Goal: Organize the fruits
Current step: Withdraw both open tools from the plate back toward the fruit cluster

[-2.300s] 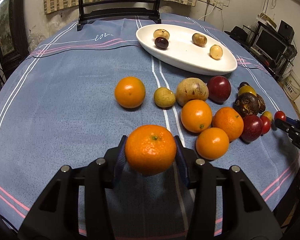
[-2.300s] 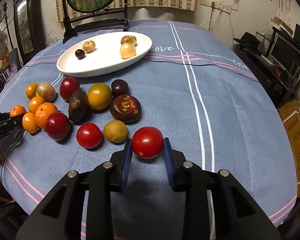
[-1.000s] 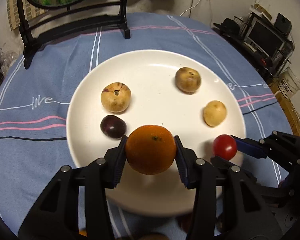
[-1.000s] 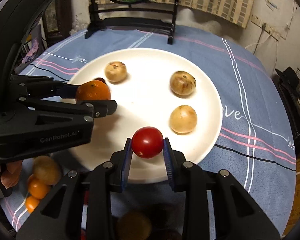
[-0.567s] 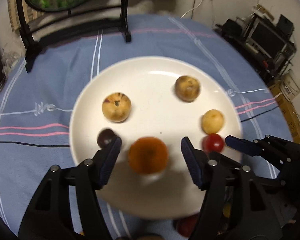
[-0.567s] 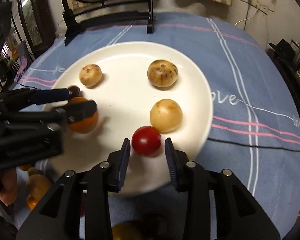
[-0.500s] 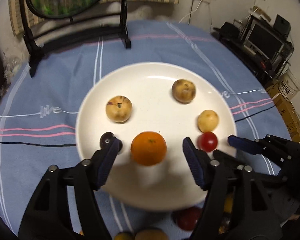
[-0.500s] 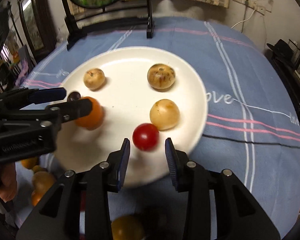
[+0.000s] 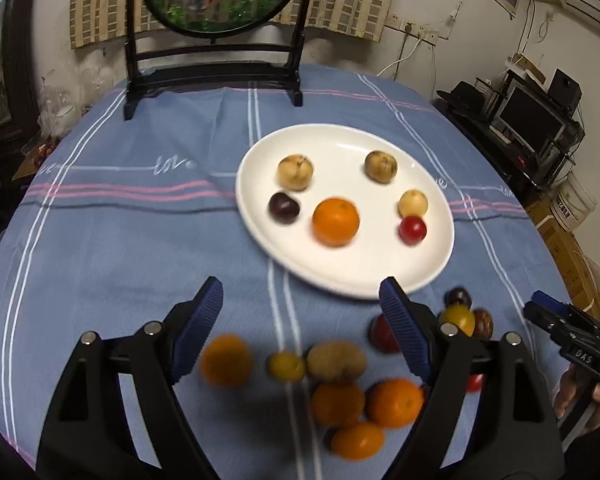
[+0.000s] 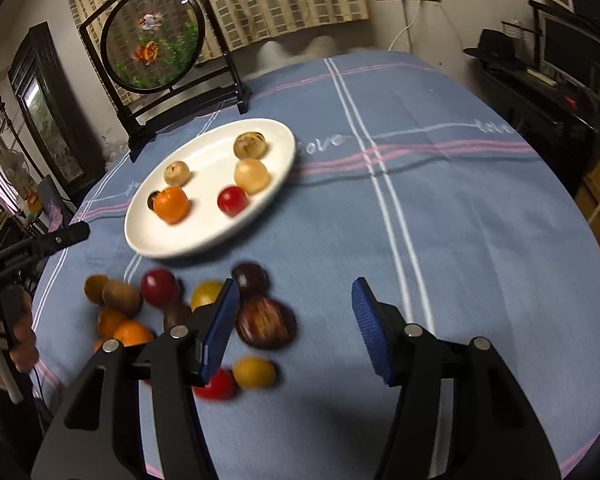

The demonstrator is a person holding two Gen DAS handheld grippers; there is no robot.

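Blurred, probably loose fruits (image 9: 336,364) before white plate (image 9: 440,264)

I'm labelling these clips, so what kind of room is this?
Probably a lived-in home room: a round table under a blue tablecloth, a goldfish screen by a curtained wall, and a monitor on a cluttered desk.

The right claw (image 10: 292,322) gapes empty above loose fruit on the blue-clothed counter (image 10: 460,220), while the white plate (image 10: 180,240) beyond holds an orange (image 10: 172,205) and a red fruit (image 10: 232,201).
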